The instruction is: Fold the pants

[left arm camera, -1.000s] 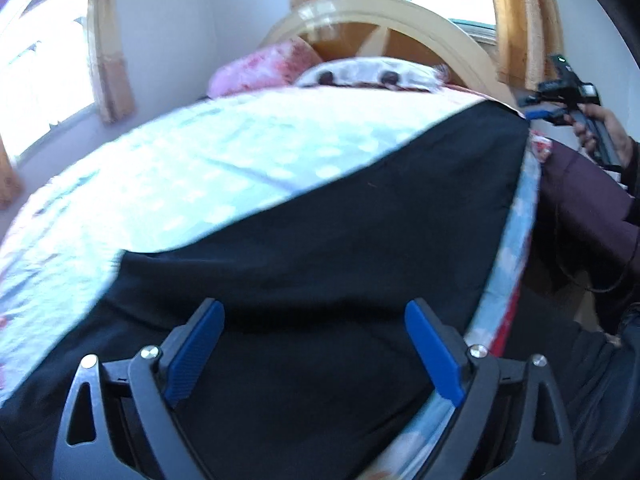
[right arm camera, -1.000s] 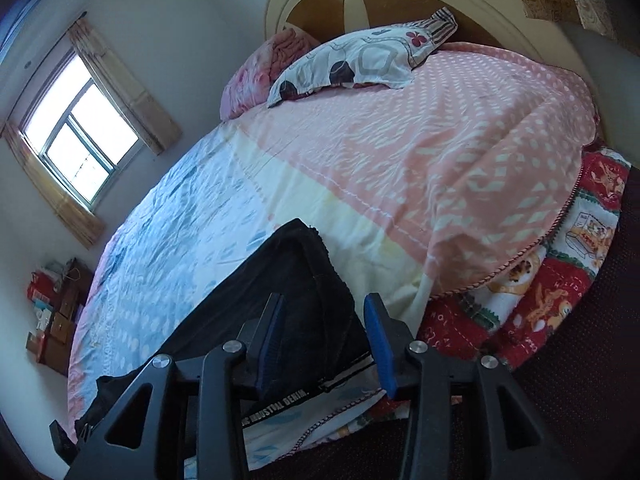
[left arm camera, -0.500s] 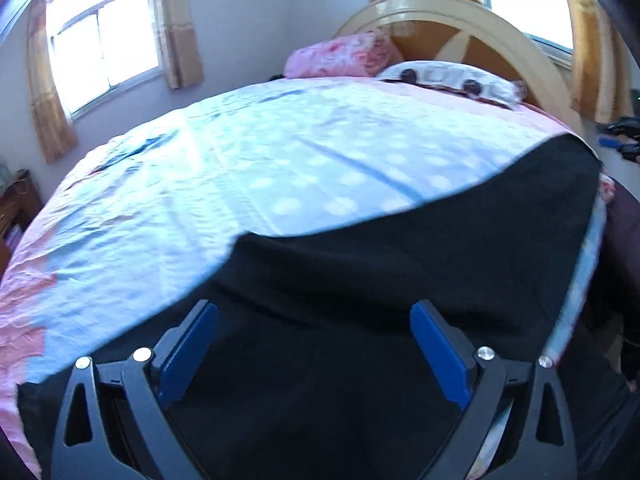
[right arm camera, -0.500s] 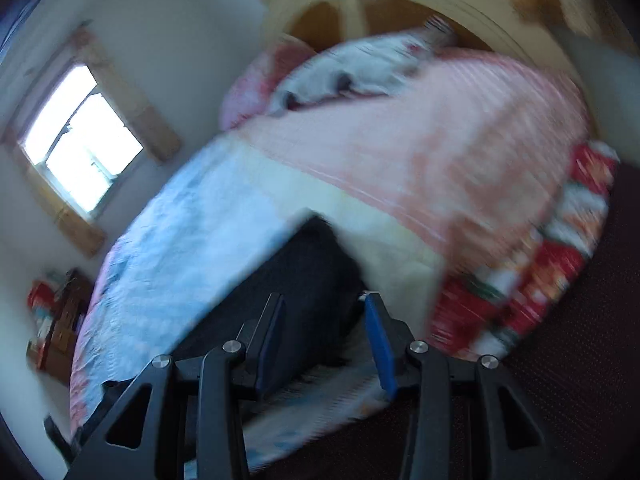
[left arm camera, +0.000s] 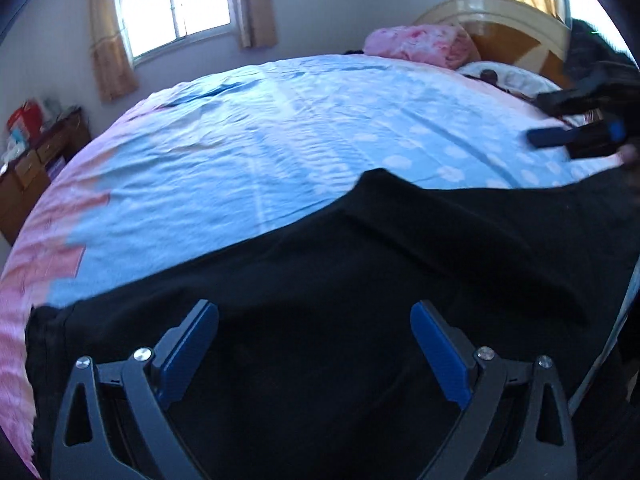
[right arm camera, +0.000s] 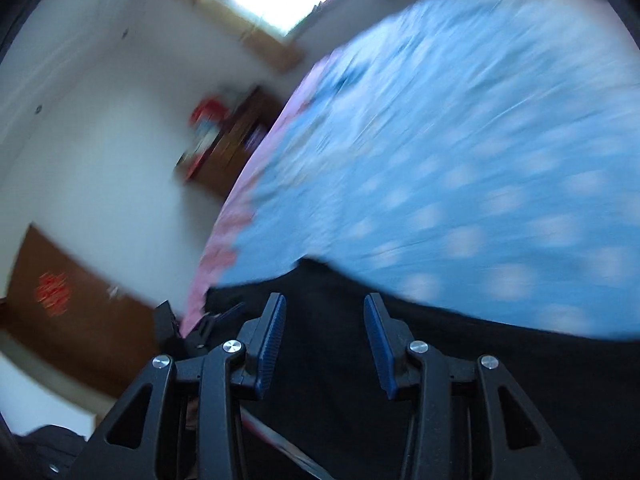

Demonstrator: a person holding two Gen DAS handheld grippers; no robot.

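The black cloth pants [left arm camera: 360, 320] lie spread along the near edge of the bed with the light-blue, white-dotted sheet [left arm camera: 280, 140], filling the lower part of both wrist views. A raised fold of the dark fabric peaks toward the middle of the bed in the left wrist view.

The left claw [left arm camera: 314, 350] points downward at a slant over the pants, its two blue-padded fingers [left arm camera: 188, 350] standing wide apart. Nothing sits between them; the fabric lies below and beyond the pads, so this claw is released.

The right claw [right arm camera: 324, 344] also tilts down toward the pants, seen in its own view with the bed and room strongly smeared by motion blur and the scene rolled to one side. Its blue pads [right arm camera: 272, 344] stand partly apart with a clear gap, and only the dark cloth beneath shows through that gap; no fabric is pinched, so it too is released. In the left wrist view this same claw appears at the far right edge, over the far end of the pants, with a fingertip of the person's hand [left arm camera: 630, 156] showing behind it.

A pink floral pillow [left arm camera: 416, 46] lies by the wooden headboard [left arm camera: 516, 24], and a brown wooden dresser [left arm camera: 36, 160] stands left of the bed under the curtained window [left arm camera: 176, 0].
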